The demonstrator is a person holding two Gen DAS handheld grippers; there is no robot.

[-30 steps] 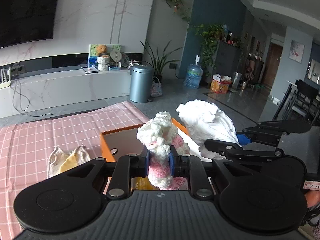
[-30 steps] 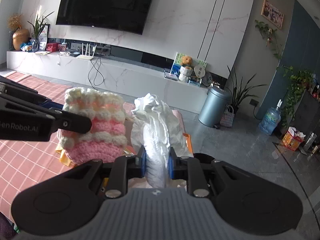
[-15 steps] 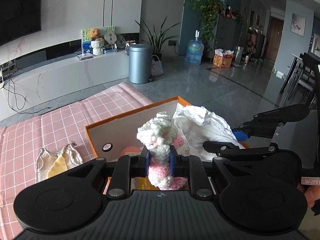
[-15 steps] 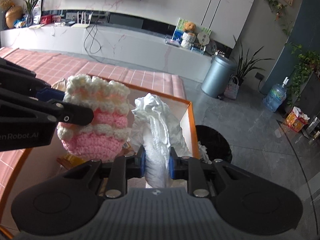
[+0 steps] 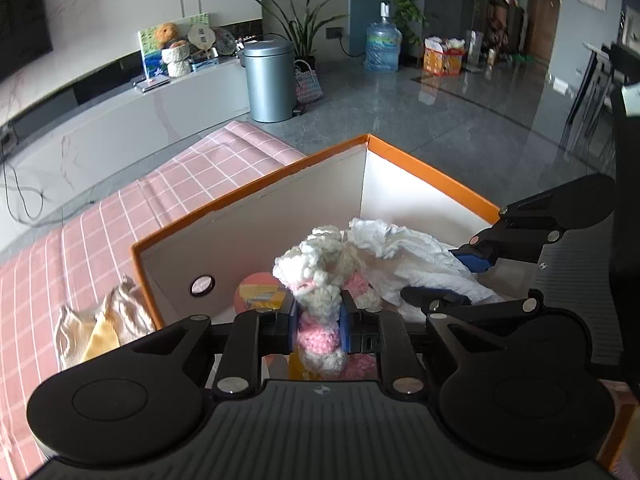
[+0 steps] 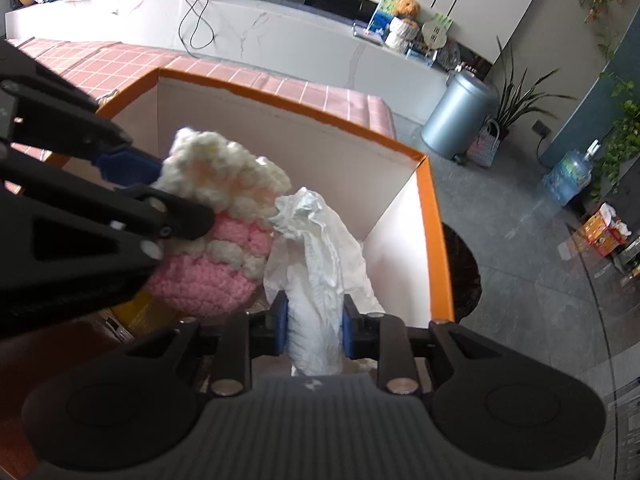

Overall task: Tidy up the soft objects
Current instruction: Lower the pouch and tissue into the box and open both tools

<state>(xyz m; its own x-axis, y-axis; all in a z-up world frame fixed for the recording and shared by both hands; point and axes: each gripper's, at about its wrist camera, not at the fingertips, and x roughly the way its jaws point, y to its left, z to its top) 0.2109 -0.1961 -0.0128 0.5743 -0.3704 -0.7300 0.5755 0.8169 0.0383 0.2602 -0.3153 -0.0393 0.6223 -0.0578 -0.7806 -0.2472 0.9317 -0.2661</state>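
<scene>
Left to right, both wrist views. On the pink checked cloth covering the desk, a small cream and yellow fabric piece is lying just outside the left wall of the orange-rimmed box. The left tongs are pinching a pink and white crocheted item between their blue pads and are holding it inside the open box, above an orange and yellow object on the box floor; what that object is cannot be told. In the right wrist view the same crocheted item is showing its cream ruffled top and pink lower half, with the left tongs reaching in from the left edge. Just beside it, and touching it, a crumpled white cloth is sitting between the blue pads of the right tongs, whose jaws are opening while the pads are still in contact with the cloth. The white cloth is occupying the right part of the box, close to its far corner. Beyond the box, on the grey floor, a silver pedal bin is standing near a potted plant and a water bottle.
</scene>
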